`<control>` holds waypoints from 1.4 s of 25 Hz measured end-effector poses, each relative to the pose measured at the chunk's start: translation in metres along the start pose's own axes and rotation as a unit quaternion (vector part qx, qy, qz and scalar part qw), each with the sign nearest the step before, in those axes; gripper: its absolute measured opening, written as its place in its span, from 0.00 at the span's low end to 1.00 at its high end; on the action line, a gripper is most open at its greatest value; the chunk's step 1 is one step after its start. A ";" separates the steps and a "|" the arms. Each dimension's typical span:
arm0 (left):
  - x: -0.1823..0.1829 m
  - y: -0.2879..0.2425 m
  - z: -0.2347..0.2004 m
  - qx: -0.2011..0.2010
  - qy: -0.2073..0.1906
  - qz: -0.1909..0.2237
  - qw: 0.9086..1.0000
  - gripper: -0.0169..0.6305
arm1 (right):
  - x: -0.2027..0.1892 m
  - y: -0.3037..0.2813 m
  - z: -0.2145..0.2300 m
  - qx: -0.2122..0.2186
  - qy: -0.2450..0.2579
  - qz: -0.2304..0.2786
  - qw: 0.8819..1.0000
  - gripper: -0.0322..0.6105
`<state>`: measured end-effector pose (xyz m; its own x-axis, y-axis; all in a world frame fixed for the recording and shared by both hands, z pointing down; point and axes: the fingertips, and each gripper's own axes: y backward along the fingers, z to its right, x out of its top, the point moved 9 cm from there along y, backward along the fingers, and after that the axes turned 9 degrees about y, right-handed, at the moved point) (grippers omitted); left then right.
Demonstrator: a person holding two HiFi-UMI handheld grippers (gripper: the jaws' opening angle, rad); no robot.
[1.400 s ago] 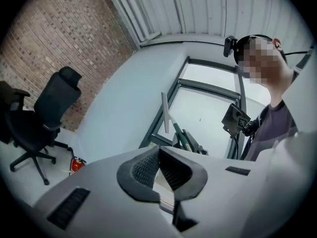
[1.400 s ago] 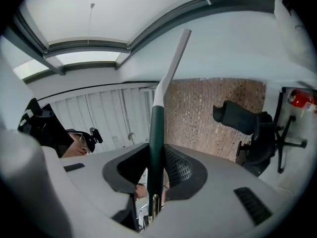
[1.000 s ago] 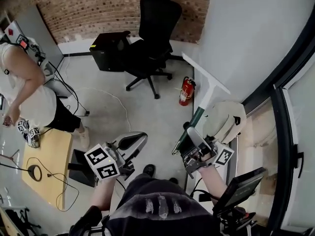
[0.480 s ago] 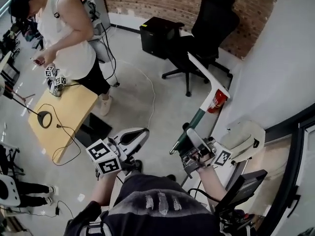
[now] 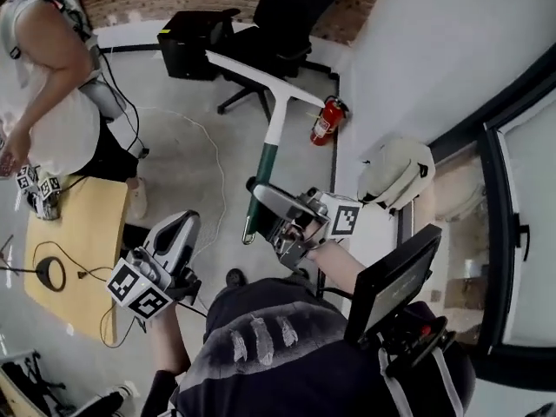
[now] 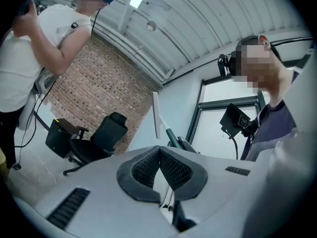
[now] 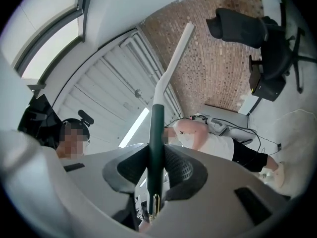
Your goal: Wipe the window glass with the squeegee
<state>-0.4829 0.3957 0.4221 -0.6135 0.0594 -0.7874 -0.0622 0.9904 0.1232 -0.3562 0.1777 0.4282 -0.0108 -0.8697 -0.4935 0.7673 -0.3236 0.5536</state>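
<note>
Big picture first: the window glass runs down in its dark frame well off to the right of the right gripper, and nothing is touching it right now; the grey floor spreads out beyond both grippers. A second person in a white top stands far out to the left, past the left gripper, beside a wooden desk that sits just left of that gripper. Straight ahead of the right gripper there's a black office chair against the brick wall, a black cabinet next to it. Close on the right gripper's near right side, a dark screen on a mount. Now the squeegee: it's up in the air, its dark green handle clamped between the right gripper's jaws near the lower end, white neck and long blade pointing away from the gripper toward the chair, well apart from the glass. The right gripper view confirms it, both pads pressed on the handle. A red fire extinguisher stands on the floor just right of the squeegee's neck. Left gripper, lower and to the left of the right one: jaws together at the tips, nothing between them
</note>
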 end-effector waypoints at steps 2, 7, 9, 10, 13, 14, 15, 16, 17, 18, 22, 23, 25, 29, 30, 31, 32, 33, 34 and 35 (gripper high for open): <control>0.001 0.007 -0.013 -0.009 0.010 -0.017 1.000 0.04 | -0.009 -0.009 0.001 -0.010 0.006 0.015 1.000 0.20; -0.001 0.021 -0.031 -0.007 0.031 -0.034 0.999 0.04 | -0.024 -0.019 0.000 -0.030 -0.002 0.024 0.999 0.20; -0.001 0.020 -0.036 -0.009 0.030 -0.042 0.999 0.04 | -0.025 -0.014 -0.002 -0.037 0.000 0.032 0.999 0.20; -0.001 0.018 -0.037 -0.010 0.030 -0.042 0.999 0.04 | -0.024 -0.012 -0.002 -0.039 0.001 0.034 0.999 0.20; -0.002 0.013 -0.039 -0.011 0.033 -0.040 0.999 0.04 | -0.019 -0.010 0.000 -0.042 0.006 0.037 0.998 0.20; -0.003 0.011 -0.040 -0.010 0.035 -0.041 0.999 0.04 | -0.016 -0.011 0.001 -0.041 0.008 0.038 0.998 0.20; -0.003 0.009 -0.040 -0.008 0.034 -0.042 0.999 0.04 | -0.013 -0.013 0.001 -0.038 0.010 0.038 0.998 0.20; -0.002 0.006 -0.039 -0.007 0.033 -0.042 0.999 0.04 | -0.008 -0.015 0.002 -0.035 0.013 0.037 0.999 0.20; -0.001 0.003 -0.039 -0.005 0.030 -0.042 0.999 0.04 | -0.004 -0.015 0.004 -0.032 0.013 0.034 0.999 0.20; 0.001 0.000 -0.038 -0.001 0.028 -0.042 0.999 0.04 | -0.001 -0.015 0.007 -0.028 0.009 0.033 0.999 0.20; 0.001 -0.015 -0.031 0.016 0.022 -0.031 0.999 0.04 | 0.011 -0.013 0.015 -0.009 -0.006 0.018 1.000 0.20; 0.001 -0.018 -0.030 0.018 0.021 -0.029 0.999 0.04 | 0.012 -0.015 0.019 -0.008 -0.009 0.012 1.000 0.20; 0.002 -0.019 -0.034 0.023 0.023 -0.031 0.999 0.04 | 0.011 -0.022 0.028 -0.008 -0.017 0.007 1.000 0.20; 0.003 -0.010 -0.044 0.039 0.040 -0.031 0.998 0.04 | 0.000 -0.028 0.044 -0.022 -0.041 0.012 0.999 0.20; 0.004 -0.007 -0.044 0.048 0.040 -0.022 0.998 0.04 | 0.000 -0.028 0.049 -0.023 -0.048 0.006 0.999 0.20; 0.005 -0.004 -0.043 0.057 0.038 -0.012 0.998 0.04 | 0.000 -0.029 0.055 -0.023 -0.053 -0.001 0.998 0.20; 0.006 -0.001 -0.042 0.066 0.035 -0.003 0.997 0.04 | 0.002 -0.030 0.059 -0.020 -0.055 -0.007 0.998 0.20; 0.007 0.003 -0.040 0.074 0.031 0.005 0.997 0.04 | 0.003 -0.031 0.062 -0.015 -0.055 -0.011 0.998 0.20; 0.007 0.008 -0.039 0.081 0.028 0.013 0.996 0.04 | 0.004 -0.032 0.062 -0.008 -0.053 -0.014 0.998 0.20; 0.007 0.014 -0.038 0.088 0.027 0.020 0.996 0.04 | 0.004 -0.035 0.062 -0.002 -0.050 -0.017 0.999 0.20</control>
<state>-0.5176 0.4055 0.4409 -0.6537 0.0970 -0.7505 0.0993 0.9942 0.0419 -0.4227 0.1624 0.4487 -0.1000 -0.8910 -0.4428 0.7677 -0.3522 0.5353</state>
